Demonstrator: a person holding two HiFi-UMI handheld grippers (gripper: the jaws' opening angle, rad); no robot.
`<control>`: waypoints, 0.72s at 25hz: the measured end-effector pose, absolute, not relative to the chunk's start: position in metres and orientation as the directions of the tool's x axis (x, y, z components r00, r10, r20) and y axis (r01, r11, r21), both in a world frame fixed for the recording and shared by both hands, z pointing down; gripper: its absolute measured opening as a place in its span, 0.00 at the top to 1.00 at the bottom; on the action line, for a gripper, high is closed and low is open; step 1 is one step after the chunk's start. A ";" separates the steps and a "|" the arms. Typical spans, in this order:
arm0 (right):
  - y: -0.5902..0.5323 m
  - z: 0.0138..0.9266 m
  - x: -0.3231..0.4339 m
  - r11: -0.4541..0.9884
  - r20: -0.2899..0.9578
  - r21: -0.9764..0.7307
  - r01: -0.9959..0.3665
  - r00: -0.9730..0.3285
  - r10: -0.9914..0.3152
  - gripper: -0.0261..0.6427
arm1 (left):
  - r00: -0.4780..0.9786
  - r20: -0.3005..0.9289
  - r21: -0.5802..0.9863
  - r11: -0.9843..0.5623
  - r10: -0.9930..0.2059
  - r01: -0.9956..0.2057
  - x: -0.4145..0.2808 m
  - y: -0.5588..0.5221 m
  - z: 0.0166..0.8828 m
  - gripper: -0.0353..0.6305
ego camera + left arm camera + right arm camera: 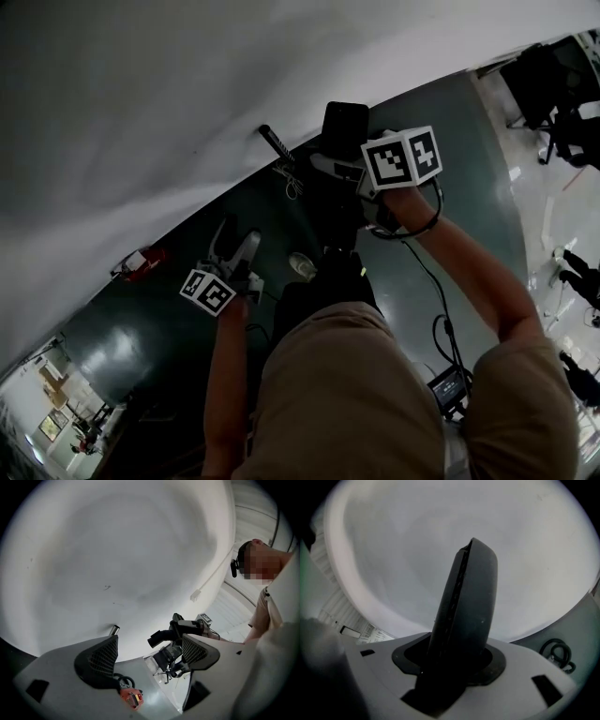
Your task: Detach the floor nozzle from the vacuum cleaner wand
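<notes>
Though seemingly detached, needs setting down: grips floor nozzle [464,620] in right tool [352,169] at one o'clock, holds left tool [152,653] spread, empty.

The person wears a tan short-sleeved shirt [356,394]; the grey left hand-held gripper [234,246] and right hand-held gripper [342,150] carry white cubes [208,292] [401,157] (black square markers).

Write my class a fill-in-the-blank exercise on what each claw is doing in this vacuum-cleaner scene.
1. The left claw stands open and holds ___.
2. The right claw is shut on a ___ vacuum part.
3. Both claws point toward a plain ___ wall.

Missing words: nothing; black; white
</notes>
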State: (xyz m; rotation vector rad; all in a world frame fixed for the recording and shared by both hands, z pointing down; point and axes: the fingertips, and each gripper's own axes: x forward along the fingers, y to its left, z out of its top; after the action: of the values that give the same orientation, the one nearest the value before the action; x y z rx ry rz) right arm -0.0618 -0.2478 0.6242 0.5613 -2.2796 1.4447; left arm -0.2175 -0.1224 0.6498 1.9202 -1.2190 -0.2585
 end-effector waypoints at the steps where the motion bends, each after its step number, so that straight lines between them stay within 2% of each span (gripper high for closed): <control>1: -0.248 0.619 -0.061 0.403 0.522 -0.746 -0.531 -0.841 -0.141 0.64 | 0.507 0.229 0.734 -0.195 -0.831 -0.650 -0.216 -0.120 0.646 0.28; 4: -0.244 0.602 -0.063 0.412 0.526 -0.725 -0.552 -0.830 -0.185 0.64 | 0.510 0.201 0.745 -0.208 -0.836 -0.634 -0.220 -0.110 0.636 0.29; 6: -0.238 0.587 -0.064 0.403 0.523 -0.720 -0.566 -0.823 -0.221 0.64 | 0.529 0.185 0.752 -0.227 -0.828 -0.618 -0.225 -0.102 0.625 0.35; 7: -0.233 0.581 -0.063 0.400 0.523 -0.713 -0.576 -0.817 -0.243 0.64 | 0.543 0.172 0.755 -0.245 -0.822 -0.609 -0.227 -0.095 0.619 0.47; 8: -0.226 0.575 -0.061 0.398 0.524 -0.705 -0.587 -0.809 -0.266 0.64 | 0.555 0.155 0.754 -0.265 -0.817 -0.601 -0.228 -0.087 0.611 0.63; 9: -0.216 0.570 -0.058 0.396 0.523 -0.696 -0.599 -0.801 -0.292 0.64 | 0.563 0.140 0.750 -0.284 -0.814 -0.597 -0.228 -0.075 0.603 0.72; 10: -0.205 0.565 -0.055 0.394 0.518 -0.690 -0.608 -0.794 -0.318 0.64 | 0.568 0.126 0.745 -0.300 -0.814 -0.596 -0.228 -0.063 0.595 0.75; 14: -0.169 0.543 -0.058 0.393 0.477 -0.682 -0.617 -0.782 -0.401 0.64 | 0.568 0.075 0.721 -0.348 -0.820 -0.599 -0.240 -0.028 0.582 0.84; 18: -0.134 0.527 -0.060 0.394 0.444 -0.686 -0.611 -0.781 -0.439 0.64 | 0.547 0.062 0.675 -0.369 -0.835 -0.639 -0.249 0.000 0.571 0.85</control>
State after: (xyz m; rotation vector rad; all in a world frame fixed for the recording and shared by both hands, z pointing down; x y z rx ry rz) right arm -0.0597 -0.1336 0.5267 0.9384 -2.4578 1.3346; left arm -0.2492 -0.0001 0.5713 2.1263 -1.1826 -0.3839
